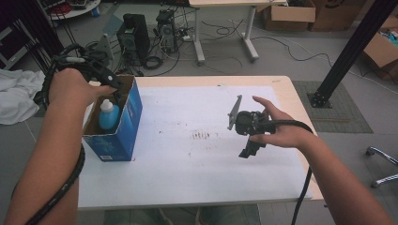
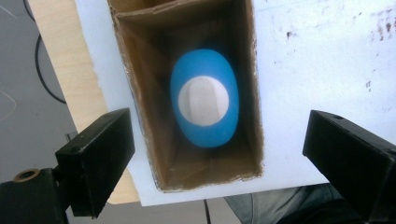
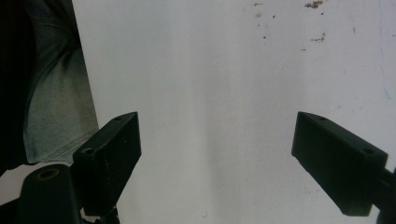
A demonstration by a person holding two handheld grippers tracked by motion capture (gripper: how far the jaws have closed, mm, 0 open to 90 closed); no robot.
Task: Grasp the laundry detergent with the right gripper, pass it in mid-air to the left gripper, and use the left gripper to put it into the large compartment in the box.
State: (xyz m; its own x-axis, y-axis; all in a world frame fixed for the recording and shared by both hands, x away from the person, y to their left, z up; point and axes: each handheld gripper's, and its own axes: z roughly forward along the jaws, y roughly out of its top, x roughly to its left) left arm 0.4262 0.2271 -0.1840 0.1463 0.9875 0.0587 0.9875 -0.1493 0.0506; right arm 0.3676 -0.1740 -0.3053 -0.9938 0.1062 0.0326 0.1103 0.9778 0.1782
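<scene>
1. Bottle stands upright inside the blue box at the table's left edge; blue body, white cap.
2. I'd guess it's light, smooth plastic, a bit slippery; box walls crowd it, so I'd grip the cap or neck from above.
3. Left gripper hovers over the box mouth, jaws wide, touching nothing.
4. Right gripper over bare white sheet; jaws wide, empty.

Setting: looking like a lab or workshop room.
Floor: desktop computer towers sitting among loose cables.
Storage: cardboard boxes lying along the far wall.
Fixtures: black metal frame post standing beside the table.
</scene>
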